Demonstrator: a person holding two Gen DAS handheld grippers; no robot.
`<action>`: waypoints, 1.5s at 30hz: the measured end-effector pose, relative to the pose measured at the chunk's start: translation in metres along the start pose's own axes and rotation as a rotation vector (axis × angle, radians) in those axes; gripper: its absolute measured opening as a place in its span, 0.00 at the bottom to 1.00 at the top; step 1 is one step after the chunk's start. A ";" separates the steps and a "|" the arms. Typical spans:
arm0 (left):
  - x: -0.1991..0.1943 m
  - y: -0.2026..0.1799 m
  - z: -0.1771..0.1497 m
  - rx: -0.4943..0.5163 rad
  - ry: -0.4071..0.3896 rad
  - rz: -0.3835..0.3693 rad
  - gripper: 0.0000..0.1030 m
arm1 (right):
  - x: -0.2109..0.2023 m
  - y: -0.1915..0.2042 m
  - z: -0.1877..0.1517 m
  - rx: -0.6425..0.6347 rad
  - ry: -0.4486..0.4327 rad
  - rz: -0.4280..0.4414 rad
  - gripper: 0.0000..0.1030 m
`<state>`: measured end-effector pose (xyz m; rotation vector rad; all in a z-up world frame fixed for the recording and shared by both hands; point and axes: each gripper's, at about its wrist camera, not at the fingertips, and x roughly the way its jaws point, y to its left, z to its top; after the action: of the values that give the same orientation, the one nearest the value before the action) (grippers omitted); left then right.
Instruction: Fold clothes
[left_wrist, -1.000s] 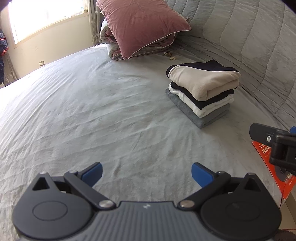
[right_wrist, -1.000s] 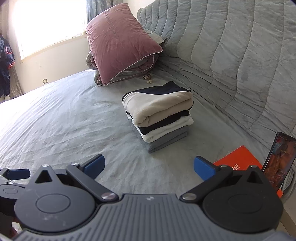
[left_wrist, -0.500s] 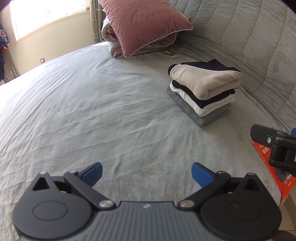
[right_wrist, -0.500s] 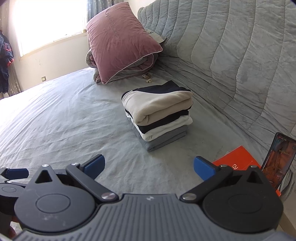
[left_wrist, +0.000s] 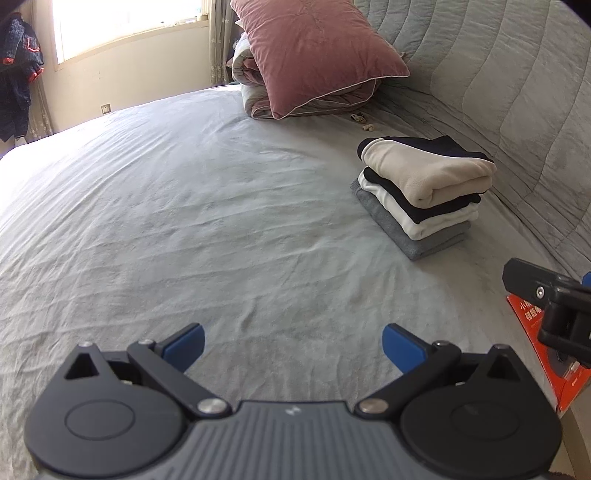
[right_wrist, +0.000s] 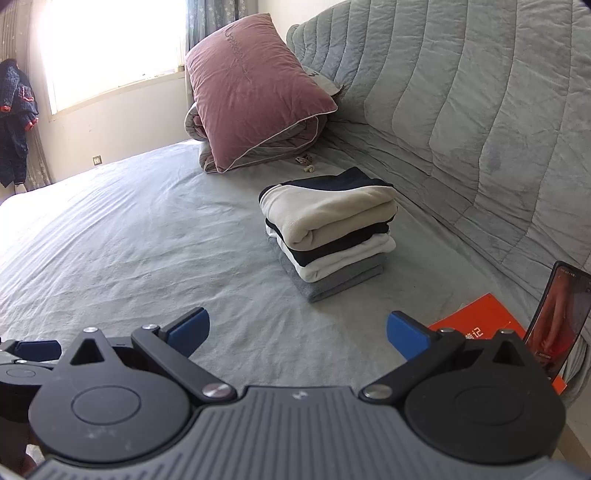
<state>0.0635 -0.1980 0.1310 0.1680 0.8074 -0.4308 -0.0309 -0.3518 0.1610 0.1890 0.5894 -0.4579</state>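
Both claws spread wide and empty over the bed (left_wrist: 207, 206), folded stack done at two o'clock.

Grey sheet (right_wrist: 122, 236) wrinkled and bare up front; quilted headboard (right_wrist: 480, 110) along the right; pink pillow (left_wrist: 314, 51) up at twelve on a rolled duvet (left_wrist: 255, 99). Stack of clothes (left_wrist: 424, 199): cream on top, then black, white, grey. Orange box (right_wrist: 476, 325) and propped phone (right_wrist: 557, 317) at three o'clock. Left claw (left_wrist: 293, 345) gaping, right claw (right_wrist: 299, 330) gaping too, pinching nothing.
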 end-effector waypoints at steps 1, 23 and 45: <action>-0.002 0.002 -0.003 -0.006 -0.005 0.006 1.00 | -0.002 0.001 -0.002 -0.005 -0.007 -0.003 1.00; -0.034 0.014 -0.056 -0.050 -0.028 0.025 0.99 | -0.047 0.026 -0.044 -0.021 -0.039 -0.032 1.00; -0.031 -0.002 -0.058 -0.012 -0.020 0.024 0.99 | -0.045 0.023 -0.051 -0.013 -0.034 -0.074 1.00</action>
<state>0.0059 -0.1723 0.1139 0.1622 0.7871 -0.4043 -0.0786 -0.3000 0.1461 0.1470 0.5671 -0.5276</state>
